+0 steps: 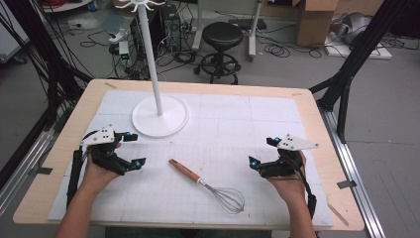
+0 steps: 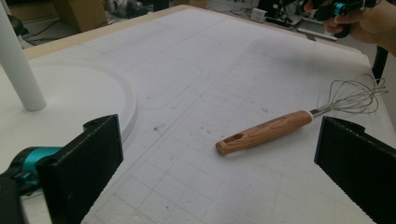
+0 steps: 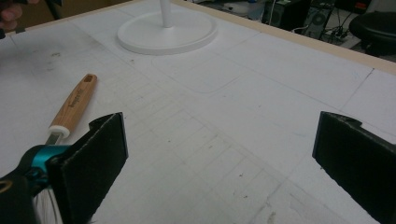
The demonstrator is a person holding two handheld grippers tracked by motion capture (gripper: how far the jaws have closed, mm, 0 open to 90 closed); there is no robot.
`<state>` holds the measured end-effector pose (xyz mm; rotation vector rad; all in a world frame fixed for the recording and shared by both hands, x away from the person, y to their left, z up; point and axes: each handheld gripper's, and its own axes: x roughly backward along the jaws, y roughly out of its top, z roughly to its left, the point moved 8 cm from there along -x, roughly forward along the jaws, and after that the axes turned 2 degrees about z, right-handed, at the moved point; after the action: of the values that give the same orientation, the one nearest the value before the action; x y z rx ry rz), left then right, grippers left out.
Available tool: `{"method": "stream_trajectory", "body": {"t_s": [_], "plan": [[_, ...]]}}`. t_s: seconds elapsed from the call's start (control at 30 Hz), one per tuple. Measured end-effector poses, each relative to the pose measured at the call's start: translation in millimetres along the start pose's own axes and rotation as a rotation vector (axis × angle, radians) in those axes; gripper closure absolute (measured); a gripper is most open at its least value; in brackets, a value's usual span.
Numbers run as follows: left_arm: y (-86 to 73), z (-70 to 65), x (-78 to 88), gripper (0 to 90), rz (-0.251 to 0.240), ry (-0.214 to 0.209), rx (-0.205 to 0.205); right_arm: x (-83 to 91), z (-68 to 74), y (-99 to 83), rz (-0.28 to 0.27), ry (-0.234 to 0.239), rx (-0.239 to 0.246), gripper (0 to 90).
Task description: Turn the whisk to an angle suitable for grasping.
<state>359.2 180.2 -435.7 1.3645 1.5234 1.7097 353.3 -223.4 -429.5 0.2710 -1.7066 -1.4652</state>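
Note:
A whisk (image 1: 208, 186) with a wooden handle (image 2: 264, 132) and wire loops (image 2: 357, 95) lies flat on the white mat, between my two hands. My left gripper (image 1: 134, 148) hovers at the mat's left side, open, with nothing between its jaws; the whisk lies ahead of it. At the right, my right gripper (image 1: 262, 152) is also open and empty, a short way from the whisk's wire end. In the right gripper view the wooden handle (image 3: 74, 105) lies beyond the left jaw. A white stand with a round base (image 1: 159, 116) and a tall pole (image 1: 150, 54) rises at the back left.
The white gridded mat (image 1: 223, 119) covers most of the wooden table (image 1: 317, 124). Beyond the table's far edge stand a black stool (image 1: 222, 37), cables and cardboard boxes (image 1: 317, 17). Black frame legs (image 1: 346, 74) flank the table on both sides.

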Motion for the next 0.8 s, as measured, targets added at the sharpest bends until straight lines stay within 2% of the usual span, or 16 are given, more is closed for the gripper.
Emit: {"method": "stream_trajectory", "body": {"t_s": [0.1,0.17,0.3,0.47,0.6,0.8], "plan": [[-2.2,0.7,-0.9,1.7,0.014,0.001,0.001,-1.6,-2.4,-2.2,0.013,-0.007,-0.004,2.1],[-4.1,0.1,-1.9,1.7,0.034,0.004,-0.012,-2.2,-2.3,-2.1,0.014,-0.007,-0.004,2.1],[-2.1,-2.0,0.4,1.7,0.018,-0.005,-0.012,-1.5,2.6,-1.7,0.020,-0.011,0.006,2.2],[-2.2,-1.9,1.5,1.7,0.022,0.000,-0.018,-5.5,8.8,3.4,0.013,0.003,0.010,2.2],[0.2,-1.1,3.9,1.7,0.004,-0.001,-0.015,-10.5,16.7,8.4,0.028,0.019,0.020,2.4],[0.2,-1.4,1.7,1.7,0.003,-0.010,-0.017,-18.7,27.7,17.4,0.055,0.025,0.039,4.1]]}}
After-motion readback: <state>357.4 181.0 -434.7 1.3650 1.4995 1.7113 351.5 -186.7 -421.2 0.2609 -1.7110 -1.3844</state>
